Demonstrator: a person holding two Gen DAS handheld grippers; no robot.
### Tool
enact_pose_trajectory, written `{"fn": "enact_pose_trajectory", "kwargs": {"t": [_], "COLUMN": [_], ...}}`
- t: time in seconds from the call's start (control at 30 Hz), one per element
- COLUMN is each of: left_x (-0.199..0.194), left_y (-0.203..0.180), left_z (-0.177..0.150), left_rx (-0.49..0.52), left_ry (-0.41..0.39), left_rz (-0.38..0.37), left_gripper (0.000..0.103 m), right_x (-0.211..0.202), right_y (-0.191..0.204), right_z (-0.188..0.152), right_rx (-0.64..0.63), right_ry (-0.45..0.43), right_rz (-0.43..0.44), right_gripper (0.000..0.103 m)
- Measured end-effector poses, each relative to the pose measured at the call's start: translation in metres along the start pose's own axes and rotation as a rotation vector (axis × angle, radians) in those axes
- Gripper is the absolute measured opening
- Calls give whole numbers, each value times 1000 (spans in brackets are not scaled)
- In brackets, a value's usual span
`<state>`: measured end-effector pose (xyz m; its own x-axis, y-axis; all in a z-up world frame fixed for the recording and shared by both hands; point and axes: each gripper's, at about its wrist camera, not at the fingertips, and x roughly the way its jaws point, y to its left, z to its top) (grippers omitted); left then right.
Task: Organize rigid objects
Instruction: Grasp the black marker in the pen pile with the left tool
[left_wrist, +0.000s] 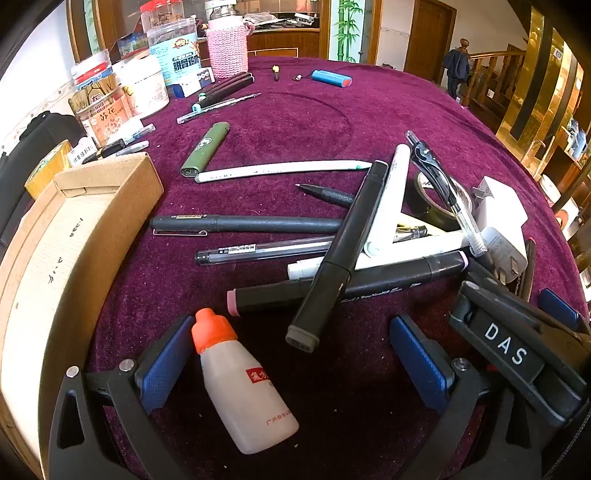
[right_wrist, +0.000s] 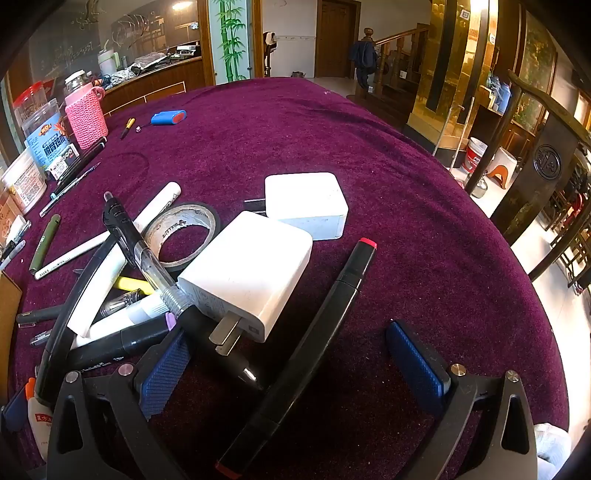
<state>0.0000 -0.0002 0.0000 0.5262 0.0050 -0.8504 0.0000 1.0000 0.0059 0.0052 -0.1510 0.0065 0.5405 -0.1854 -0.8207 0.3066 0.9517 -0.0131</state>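
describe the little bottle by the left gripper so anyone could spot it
On the purple tablecloth, look just right of the cardboard box. The small bottle lies between the open left gripper pads, the only translucent white thing with an orange cap.

Two white chargers (right_wrist: 245, 273) (right_wrist: 308, 205); one tape roll (right_wrist: 184, 232); one orange-capped bottle (left_wrist: 240, 384). One cardboard box (left_wrist: 74, 229); one green lighter (left_wrist: 205, 148). One blue battery pack (left_wrist: 331, 78).

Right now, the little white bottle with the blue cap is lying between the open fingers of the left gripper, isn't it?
Nearly. The bottle does lie between the wide-open fingers of the left gripper, unheld, but its cap is orange, not blue. The blue parts are the gripper's own pads. The left wrist view shows this.
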Motion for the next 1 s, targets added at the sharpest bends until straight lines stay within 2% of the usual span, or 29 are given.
{"fn": "enact_pose_trajectory", "kwargs": {"t": [0.13, 0.23, 0.37, 0.63, 0.8, 0.83, 0.93, 1.0], "left_x": [0, -1, -15, -16, -17, -17, -17, -19], "left_y": [1, 1, 12, 17, 17, 17, 18, 21], "left_z": [0, -2, -14, -24, -25, -25, -24, -24], "left_rx": [-2, 35, 74, 76, 76, 76, 79, 79], "left_ry": [-1, 7, 70, 40, 38, 39, 40, 38], "left_rz": [-7, -27, -50, -47, -47, -47, -52, -79], "left_gripper": [102, 102, 103, 103, 103, 103, 103, 103], "right_x": [0, 0, 1, 0, 0, -1, -2, 0], "right_y": [0, 0, 0, 0, -6, -8, -3, -2], "right_z": [0, 0, 0, 0, 3, 3, -4, 3], "right_rx": [-3, -3, -3, -8, -120, -102, -163, -176], "right_ry": [-2, -2, -2, -1, 101, 95, 105, 122], "right_rz": [-5, -5, -4, 3, 114, 115, 100, 109], "right_gripper": [102, 102, 102, 102, 102, 102, 102, 102]}}
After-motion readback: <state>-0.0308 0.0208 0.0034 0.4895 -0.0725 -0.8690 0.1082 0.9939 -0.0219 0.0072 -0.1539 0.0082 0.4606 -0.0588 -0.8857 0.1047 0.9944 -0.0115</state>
